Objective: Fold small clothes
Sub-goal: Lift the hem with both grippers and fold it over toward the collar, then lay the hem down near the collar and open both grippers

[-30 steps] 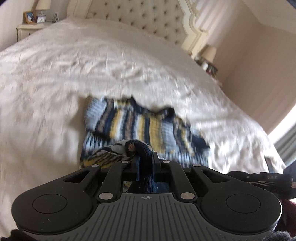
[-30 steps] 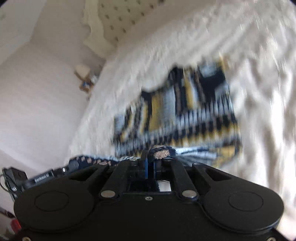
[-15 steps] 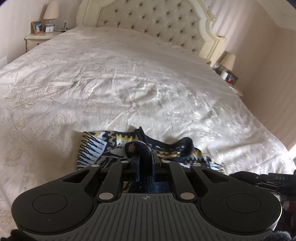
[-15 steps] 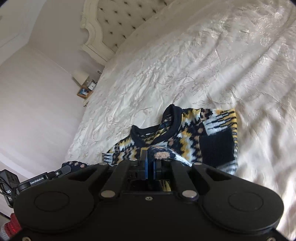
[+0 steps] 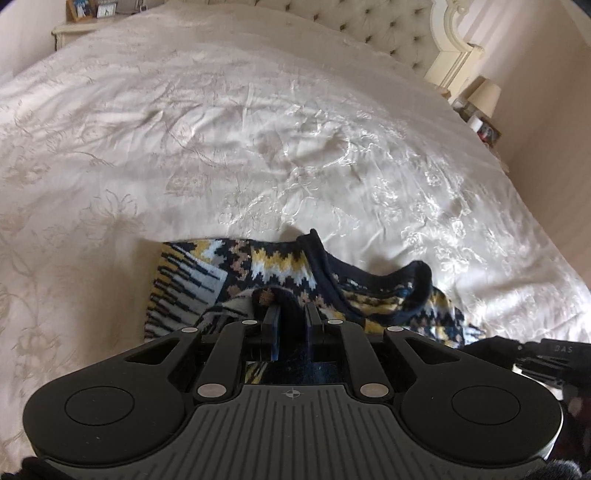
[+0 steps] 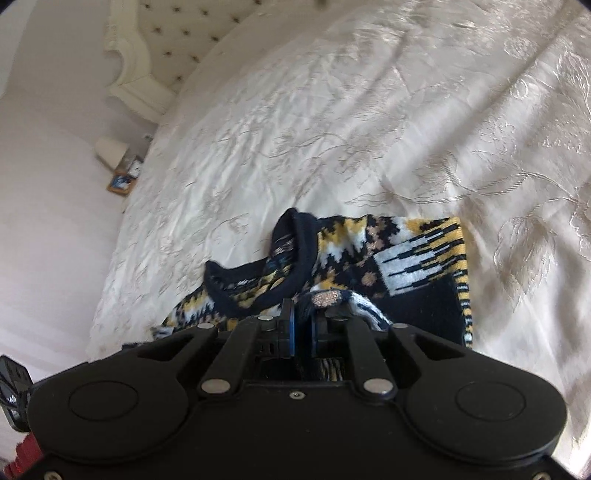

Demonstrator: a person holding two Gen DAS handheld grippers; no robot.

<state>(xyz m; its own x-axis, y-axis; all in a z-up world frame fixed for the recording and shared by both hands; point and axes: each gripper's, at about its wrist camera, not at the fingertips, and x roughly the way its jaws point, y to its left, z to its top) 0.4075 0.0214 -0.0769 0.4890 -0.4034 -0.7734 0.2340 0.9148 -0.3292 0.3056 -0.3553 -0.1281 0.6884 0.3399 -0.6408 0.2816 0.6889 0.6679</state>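
Note:
A small knitted sweater (image 5: 280, 266) in navy, yellow and white lies folded on the cream bedspread (image 5: 258, 129), its navy collar standing up at the far side. My left gripper (image 5: 291, 314) is shut on a bunched fold of it, low over the garment. In the right wrist view the sweater (image 6: 406, 258) lies just ahead of my right gripper (image 6: 303, 317). Its jaws are opening, with a fold of knit still pinched between the pads.
The bedspread (image 6: 369, 110) stretches wide beyond the sweater to a tufted headboard (image 5: 388, 33). A nightstand with a lamp (image 5: 484, 107) stands at one side, and another nightstand (image 5: 85, 18) at the far left corner. The other gripper's body (image 5: 535, 354) shows at the right edge.
Both grippers have carried the held edge across the sweater toward the collar and down. The striped inner side is now covered. The right jaws stand slightly wider.

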